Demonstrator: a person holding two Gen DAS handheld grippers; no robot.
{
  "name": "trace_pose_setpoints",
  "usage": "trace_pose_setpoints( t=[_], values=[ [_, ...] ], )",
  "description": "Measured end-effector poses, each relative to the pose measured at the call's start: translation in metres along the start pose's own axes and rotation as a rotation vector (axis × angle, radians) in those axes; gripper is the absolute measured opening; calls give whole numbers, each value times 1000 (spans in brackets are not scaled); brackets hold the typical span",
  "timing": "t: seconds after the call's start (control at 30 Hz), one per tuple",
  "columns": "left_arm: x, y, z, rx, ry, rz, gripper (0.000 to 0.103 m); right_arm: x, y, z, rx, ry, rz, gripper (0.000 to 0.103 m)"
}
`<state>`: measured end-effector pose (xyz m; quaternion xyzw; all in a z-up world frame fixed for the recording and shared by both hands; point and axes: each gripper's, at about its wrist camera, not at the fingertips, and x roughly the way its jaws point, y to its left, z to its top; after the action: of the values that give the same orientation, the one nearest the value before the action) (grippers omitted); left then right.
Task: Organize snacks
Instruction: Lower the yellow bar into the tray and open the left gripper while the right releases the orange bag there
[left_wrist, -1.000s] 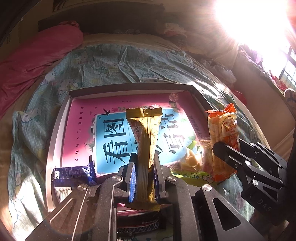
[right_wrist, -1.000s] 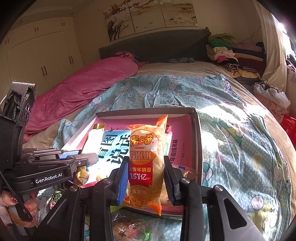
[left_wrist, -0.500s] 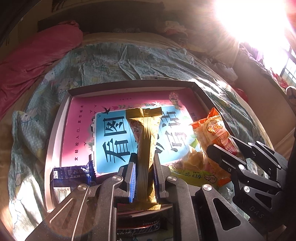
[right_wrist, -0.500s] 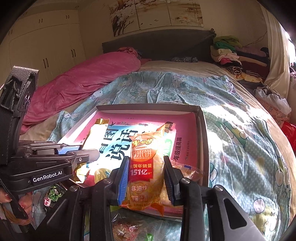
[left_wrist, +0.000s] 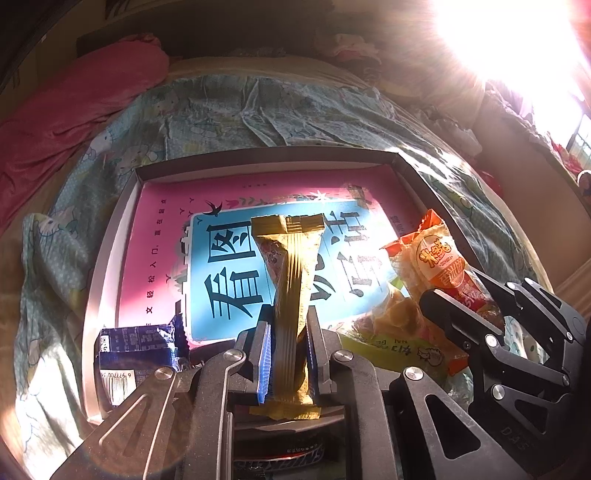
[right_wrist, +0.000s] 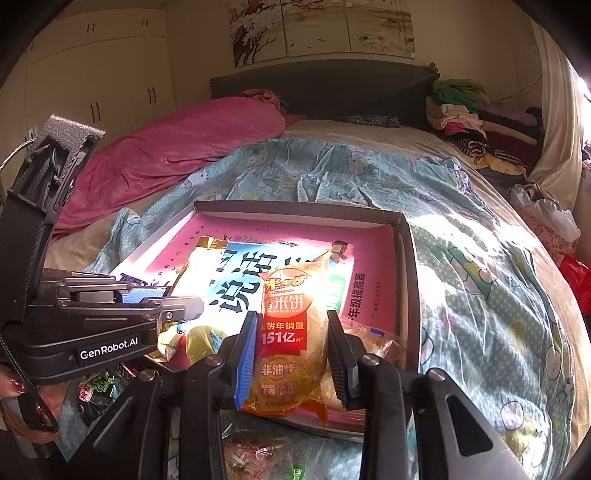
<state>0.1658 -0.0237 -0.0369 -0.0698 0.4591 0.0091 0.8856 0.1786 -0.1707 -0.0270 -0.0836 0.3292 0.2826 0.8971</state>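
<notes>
The far half of the tray (left_wrist: 110, 266) is open: only the pink book (left_wrist: 155, 236) lies flat on its floor there, and I could pass over it freely. The near left corner is blocked by a blue packet (left_wrist: 136, 339). The near right corner is crowded with loose snack bags (right_wrist: 373, 339). My left gripper (left_wrist: 290, 354) and right gripper (right_wrist: 291, 354) stand close together over the near edge, each clamped on a packet. The tray's raised walls bar any low approach from the bedspread (right_wrist: 480, 295).
</notes>
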Motion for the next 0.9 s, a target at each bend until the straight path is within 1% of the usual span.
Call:
trace_pose_setpoints(
  t=[0.33,0.6,0.77,0.9],
  values=[
    [3,1,0,-1,11,11,17,4,-2,1,0,1,-14,35],
    [5,-1,0,1,20,18,17,3,-4,0,8,0,-4,35],
    [4,-2,0,9,22,21,17,0,-5,1,17,-8,-4,40],
    [3,-3,-1,15,20,25,17,-2,-7,3,27,-14,-4,40]
  ],
)
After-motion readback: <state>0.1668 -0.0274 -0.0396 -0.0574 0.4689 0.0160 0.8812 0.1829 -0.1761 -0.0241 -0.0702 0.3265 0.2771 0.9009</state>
